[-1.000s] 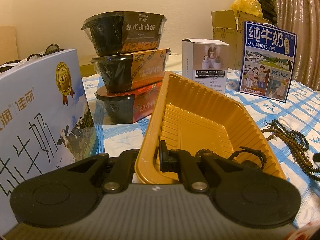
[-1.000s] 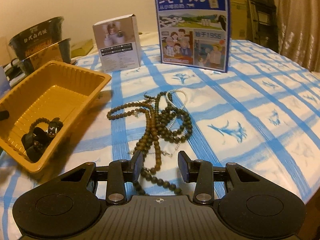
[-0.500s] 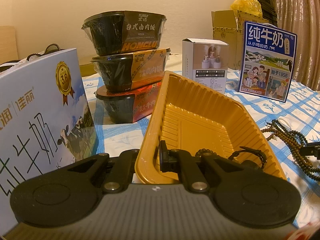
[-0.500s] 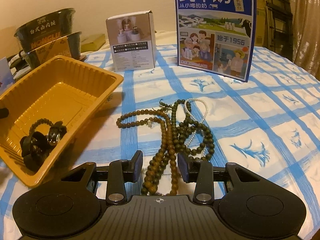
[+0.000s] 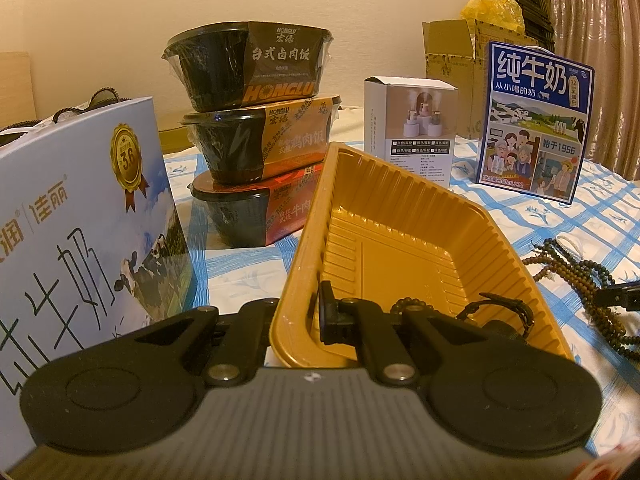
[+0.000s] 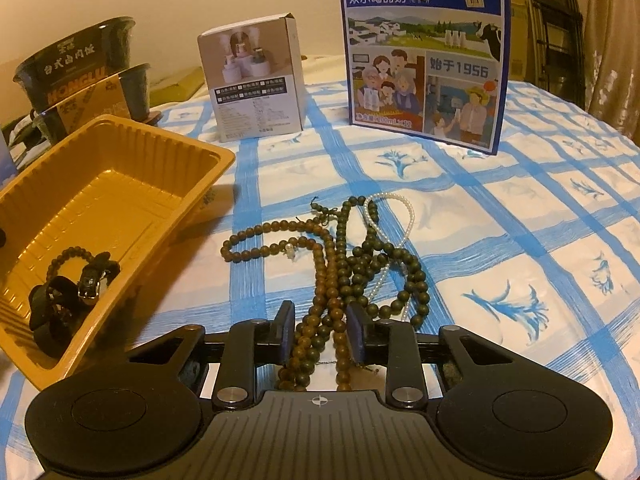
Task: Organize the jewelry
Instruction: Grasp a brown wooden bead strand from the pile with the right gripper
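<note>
Left wrist view: the left gripper (image 5: 316,314) is clamped shut on the near wall of the ribbed amber plastic tray (image 5: 516,256), one finger inside and one outside, which I judge is there to steady the light tray while jewelry goes in. A dark beaded bracelet (image 5: 404,303) and a black strap watch (image 5: 500,312) already lie at its near end. Three stacked black instant-rice bowls (image 5: 256,136) and a pale blue milk gift box (image 5: 80,208) crowd the tray's left side; a small white carton (image 5: 412,136) stands behind it. Right wrist view: the right gripper (image 6: 320,328) has just been closing, its jaws straddling strands of the brown wooden bead necklaces (image 6: 332,276) on the blue-checked tablecloth (image 6: 520,248); the pads look not quite pressed on the beads, so nothing is held yet. A white pearl string (image 6: 394,208) lies tangled in the same heap and could be dragged along. The tall blue milk carton (image 6: 424,52) stands well behind, clear of the short path left to the tray.
</note>
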`<state>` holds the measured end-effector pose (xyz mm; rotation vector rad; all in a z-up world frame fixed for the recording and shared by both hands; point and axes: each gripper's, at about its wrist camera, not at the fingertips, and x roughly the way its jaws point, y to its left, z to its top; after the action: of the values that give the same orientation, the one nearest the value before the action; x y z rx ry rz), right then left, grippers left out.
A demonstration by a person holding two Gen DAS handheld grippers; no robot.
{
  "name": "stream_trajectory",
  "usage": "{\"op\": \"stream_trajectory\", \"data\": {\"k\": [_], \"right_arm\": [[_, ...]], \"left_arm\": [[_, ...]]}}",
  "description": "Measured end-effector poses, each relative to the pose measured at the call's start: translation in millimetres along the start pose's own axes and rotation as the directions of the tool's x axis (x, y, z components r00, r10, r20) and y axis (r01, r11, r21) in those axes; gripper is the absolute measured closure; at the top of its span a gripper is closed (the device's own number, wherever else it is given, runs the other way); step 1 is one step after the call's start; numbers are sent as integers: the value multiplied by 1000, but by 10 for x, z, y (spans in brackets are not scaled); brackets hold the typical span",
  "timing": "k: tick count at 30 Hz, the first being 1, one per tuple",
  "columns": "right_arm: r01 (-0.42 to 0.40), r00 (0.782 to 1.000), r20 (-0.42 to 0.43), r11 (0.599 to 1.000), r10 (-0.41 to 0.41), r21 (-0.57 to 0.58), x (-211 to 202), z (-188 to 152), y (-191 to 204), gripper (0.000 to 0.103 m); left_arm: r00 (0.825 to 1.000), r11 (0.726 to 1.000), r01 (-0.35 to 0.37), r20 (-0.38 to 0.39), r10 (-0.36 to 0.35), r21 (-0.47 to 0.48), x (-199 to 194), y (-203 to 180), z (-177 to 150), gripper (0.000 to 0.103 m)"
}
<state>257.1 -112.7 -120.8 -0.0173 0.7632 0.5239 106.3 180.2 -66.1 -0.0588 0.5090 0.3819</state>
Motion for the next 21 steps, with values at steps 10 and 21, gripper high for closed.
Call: {"op": "stream_trajectory", "data": {"k": [10, 21], "right_arm": [[-3, 1000, -14, 1000, 4, 23, 120, 60, -42, 79], [25, 1000, 3, 997, -25, -74, 158, 166, 36, 96]], "left_arm": [[1000, 1000, 0, 0, 0, 1, -1, -1, 0, 96], [1000, 1000, 0, 0, 0, 2, -2, -2, 1, 96]]}}
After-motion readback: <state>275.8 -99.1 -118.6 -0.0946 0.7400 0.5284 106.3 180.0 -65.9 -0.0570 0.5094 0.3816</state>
